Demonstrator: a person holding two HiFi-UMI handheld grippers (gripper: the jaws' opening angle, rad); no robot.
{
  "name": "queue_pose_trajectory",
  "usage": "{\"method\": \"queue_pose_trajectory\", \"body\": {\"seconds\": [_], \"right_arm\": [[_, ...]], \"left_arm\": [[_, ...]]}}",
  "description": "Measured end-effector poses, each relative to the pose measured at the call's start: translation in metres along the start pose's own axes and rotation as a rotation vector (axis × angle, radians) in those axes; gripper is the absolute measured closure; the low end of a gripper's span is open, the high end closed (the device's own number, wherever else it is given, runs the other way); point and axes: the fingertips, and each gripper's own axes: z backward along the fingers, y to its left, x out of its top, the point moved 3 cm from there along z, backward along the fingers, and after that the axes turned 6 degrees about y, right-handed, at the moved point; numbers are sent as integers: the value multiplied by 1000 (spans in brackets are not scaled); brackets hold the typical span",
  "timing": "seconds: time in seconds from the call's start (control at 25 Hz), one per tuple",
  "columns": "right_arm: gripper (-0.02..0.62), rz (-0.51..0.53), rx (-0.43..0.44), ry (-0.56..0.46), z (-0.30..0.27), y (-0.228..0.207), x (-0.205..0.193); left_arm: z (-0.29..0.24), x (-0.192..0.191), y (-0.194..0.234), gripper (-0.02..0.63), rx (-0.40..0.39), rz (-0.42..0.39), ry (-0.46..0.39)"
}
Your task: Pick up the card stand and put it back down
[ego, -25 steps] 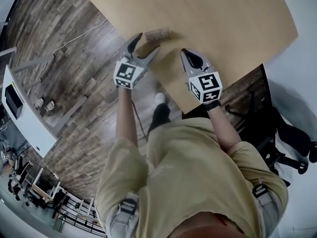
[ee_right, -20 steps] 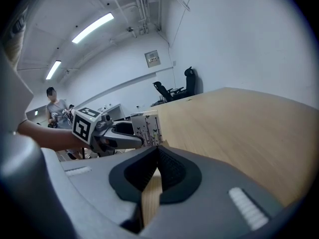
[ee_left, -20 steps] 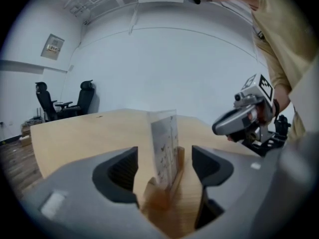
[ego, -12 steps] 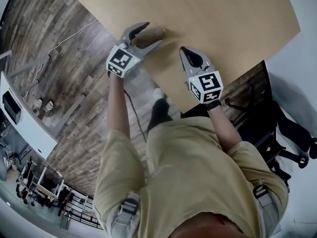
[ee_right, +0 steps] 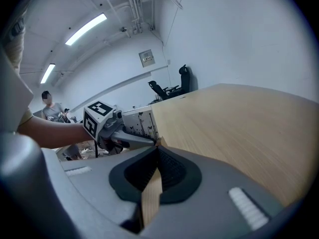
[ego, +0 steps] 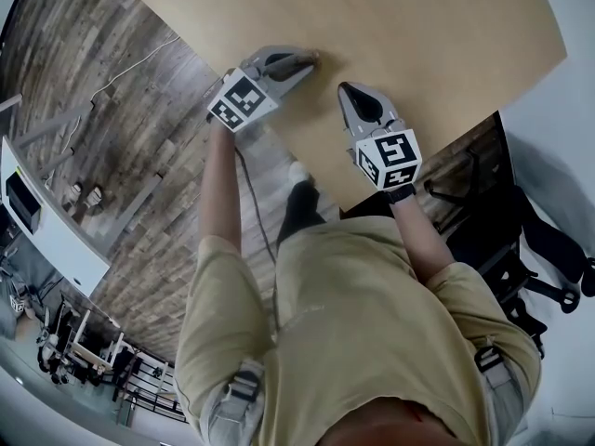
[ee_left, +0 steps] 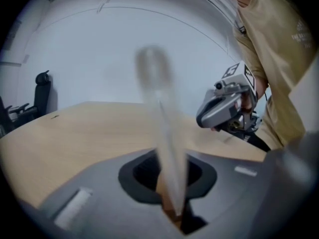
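Observation:
The card stand (ego: 290, 65), a small wooden block with a clear upright blade, rests near the front left edge of the tan table (ego: 418, 26). My left gripper (ego: 310, 61) has just been closing, and its jaws now pinch the stand between them. In the left gripper view the card stand (ee_left: 164, 148) rises blurred from between the jaws of the left gripper (ee_left: 169, 183). My right gripper (ego: 345, 91) hovers just right of it, shut and empty. The right gripper view shows the right gripper (ee_right: 157, 151) with its jaws together and the left gripper (ee_right: 152, 142) beyond.
The table's front edge runs diagonally just behind both grippers, with wood-plank floor (ego: 121, 110) below it. A black office chair (ego: 548, 249) stands at the right and a white cabinet (ego: 46, 221) at the left. A person (ee_right: 47, 103) sits far off.
My left gripper moved up and right onto the card stand, rolled, and its wide-open jaws closed on it. The right gripper stayed where it was.

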Motion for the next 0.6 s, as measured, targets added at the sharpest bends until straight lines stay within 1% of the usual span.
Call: {"method": "queue_pose_trajectory", "body": {"seconds": [0.04,0.12,0.24,0.4,0.6], "right_arm": [[592,-3,1,1,0,0,0],[592,-15,0,3,0,0,1],[592,-33,1,-1,-1,-1,1],[592,-43,-1,-31,-5,0,12],[592,-57,-48,-92,17,-4,30]], "left_arm": [[-2,0,-1,570,-17,-10,12],[-4,1,-4,571,-47,-22,26],[-7,0,-6,577,-71,-12,34],[-2,1,-5,578,-48,-14,63],[11,21,-15,578,-5,-10,41]]}}
